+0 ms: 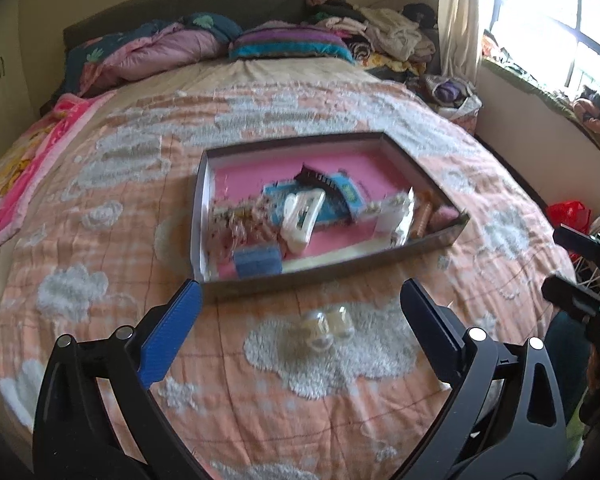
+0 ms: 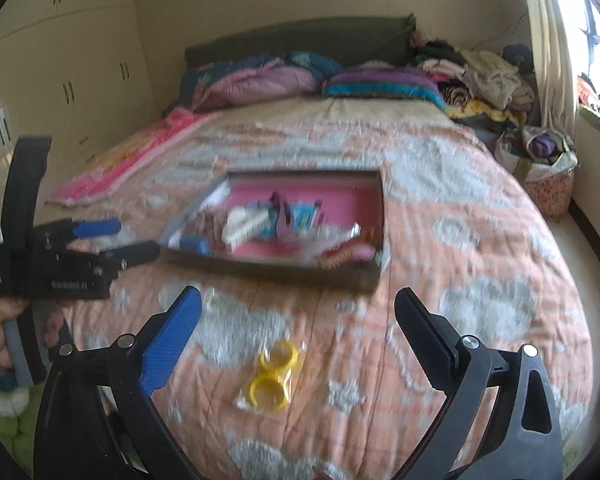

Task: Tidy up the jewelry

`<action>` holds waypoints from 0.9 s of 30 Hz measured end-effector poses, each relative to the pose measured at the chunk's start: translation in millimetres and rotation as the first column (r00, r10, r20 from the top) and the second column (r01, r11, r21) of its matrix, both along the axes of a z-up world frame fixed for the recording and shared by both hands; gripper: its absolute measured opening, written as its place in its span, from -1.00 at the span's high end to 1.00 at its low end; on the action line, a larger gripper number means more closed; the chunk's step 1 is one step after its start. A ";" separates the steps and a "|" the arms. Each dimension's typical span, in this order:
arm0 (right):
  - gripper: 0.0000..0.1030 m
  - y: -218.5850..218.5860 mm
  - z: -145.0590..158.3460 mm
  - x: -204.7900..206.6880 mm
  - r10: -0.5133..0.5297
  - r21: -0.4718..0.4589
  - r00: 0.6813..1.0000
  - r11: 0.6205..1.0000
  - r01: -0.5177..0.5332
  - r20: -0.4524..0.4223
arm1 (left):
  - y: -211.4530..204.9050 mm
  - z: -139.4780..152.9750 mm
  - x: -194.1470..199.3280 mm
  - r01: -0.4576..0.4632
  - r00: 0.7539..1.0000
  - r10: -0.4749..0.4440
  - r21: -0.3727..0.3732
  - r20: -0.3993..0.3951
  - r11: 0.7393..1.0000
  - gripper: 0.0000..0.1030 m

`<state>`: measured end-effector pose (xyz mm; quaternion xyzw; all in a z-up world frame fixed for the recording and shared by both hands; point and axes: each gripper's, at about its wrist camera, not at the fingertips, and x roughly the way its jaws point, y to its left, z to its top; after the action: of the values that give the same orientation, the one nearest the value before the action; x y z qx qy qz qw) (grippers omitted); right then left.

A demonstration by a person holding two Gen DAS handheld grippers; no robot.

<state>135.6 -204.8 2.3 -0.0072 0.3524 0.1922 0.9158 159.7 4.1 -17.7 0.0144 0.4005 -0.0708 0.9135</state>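
Hovering wide open: left gripper over clear round beads | right gripper wide over yellow plastic rings | fuzzy cloud-pattern quilt | shallow pink-lined box ahead

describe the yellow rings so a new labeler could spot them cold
On the peach quilt with grey-white cloud patches, look nearer the camera than the shallow dark box with the pink lining. The yellow rings lie on the quilt between the open right gripper fingers, two bright hoops touching in what looks like a clear packet. Nothing else loose on the quilt is yellow.
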 end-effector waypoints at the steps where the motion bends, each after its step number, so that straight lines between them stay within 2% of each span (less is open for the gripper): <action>1: -0.88 0.6 -4.7 -0.6 0.001 -0.006 1.000 1.000 -0.001 -0.010 | -0.1 -4.2 -1.0 0.000 1.000 0.000 0.002 -0.009 1.000 -0.80; 13: -0.84 25.7 -70.6 -1.4 0.060 -0.040 0.981 0.997 -0.069 -0.186 | 0.0 -52.2 1.0 -0.004 0.994 0.007 0.024 -0.113 1.000 -0.80; 19: -0.39 36.6 -97.4 9.6 0.032 -0.074 0.966 0.996 -0.053 -0.256 | 1.9 -66.1 6.3 -0.001 0.989 0.000 -0.011 -0.150 1.000 -0.80; 21: 0.05 41.0 -106.3 10.6 0.047 -0.085 0.958 0.994 -0.073 -0.282 | 1.7 -70.3 9.5 0.000 0.987 -0.004 -0.025 -0.160 1.000 -0.80; 22: 0.20 42.2 -107.4 9.6 0.059 -0.089 0.958 0.992 -0.087 -0.282 | 1.0 -72.5 11.4 0.001 0.986 -0.006 -0.028 -0.166 1.000 -0.80; 25: 0.28 43.2 -103.1 6.5 0.084 -0.084 0.959 0.990 -0.111 -0.271 | -2.2 -77.6 16.5 0.005 0.984 -0.012 -0.039 -0.180 0.999 -0.79; 27: 0.30 39.7 -97.7 4.5 0.100 -0.061 0.960 0.991 -0.120 -0.262 | -6.3 -80.9 20.5 0.016 0.982 -0.025 -0.047 -0.190 0.999 -0.64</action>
<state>140.1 -165.1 -95.4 -0.0364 0.4749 0.2286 0.8490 180.2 -2.2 -98.6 -0.0088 0.4840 -0.0903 0.8704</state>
